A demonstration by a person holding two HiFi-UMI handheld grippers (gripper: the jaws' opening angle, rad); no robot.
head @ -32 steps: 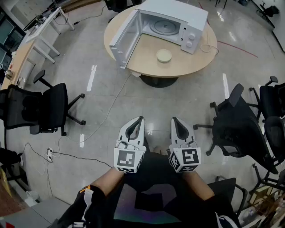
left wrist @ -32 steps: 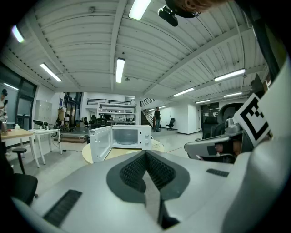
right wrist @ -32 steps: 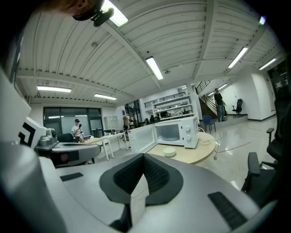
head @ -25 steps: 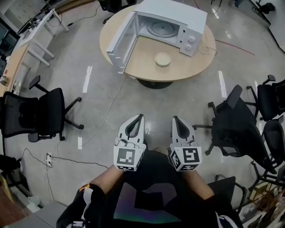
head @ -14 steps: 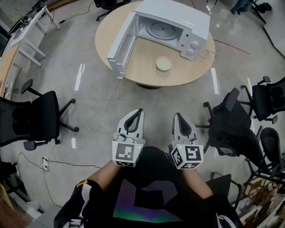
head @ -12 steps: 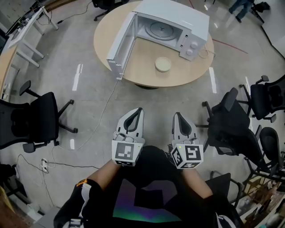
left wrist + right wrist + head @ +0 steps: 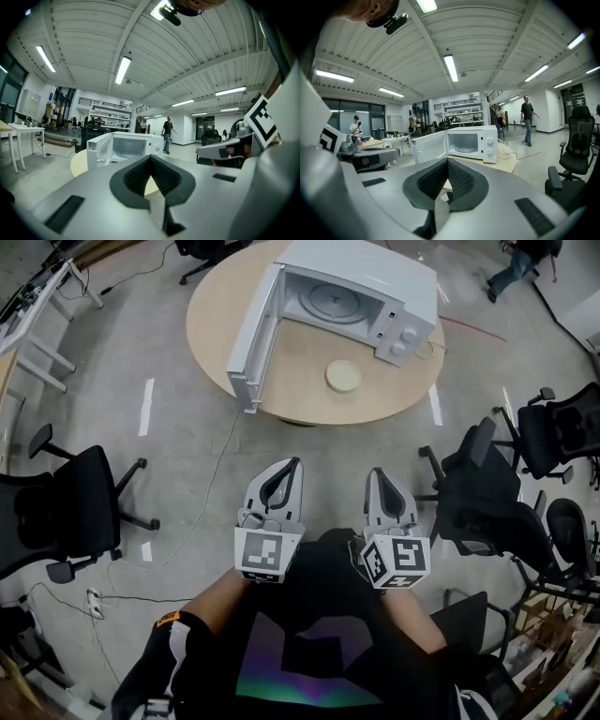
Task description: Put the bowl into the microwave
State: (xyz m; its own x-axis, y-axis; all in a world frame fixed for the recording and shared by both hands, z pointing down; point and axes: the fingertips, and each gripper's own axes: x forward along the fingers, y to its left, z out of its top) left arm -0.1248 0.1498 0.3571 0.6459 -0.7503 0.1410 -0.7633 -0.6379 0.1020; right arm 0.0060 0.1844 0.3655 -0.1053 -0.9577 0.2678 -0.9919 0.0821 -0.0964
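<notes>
A pale, shallow bowl (image 7: 343, 376) sits on the round wooden table (image 7: 412, 371), just in front of the white microwave (image 7: 380, 277). The microwave's door (image 7: 255, 334) stands swung wide to the left, and the glass turntable inside is bare. My left gripper (image 7: 292, 463) and right gripper (image 7: 374, 472) are held side by side over the floor, well short of the table, both shut on nothing. The left gripper view shows the microwave (image 7: 125, 146) far ahead past its closed jaws, as does the right gripper view (image 7: 469, 143). The bowl is hidden in both gripper views.
Black office chairs stand on the left (image 7: 66, 512) and on the right (image 7: 487, 507), with more at the right edge (image 7: 562, 423). A power cable (image 7: 214, 479) trails from the table across the floor. A person (image 7: 518, 263) walks at the far right.
The table, microwave and bowl have drawn a little closer and shifted in the head view. Both grippers stay shut and side by side.
</notes>
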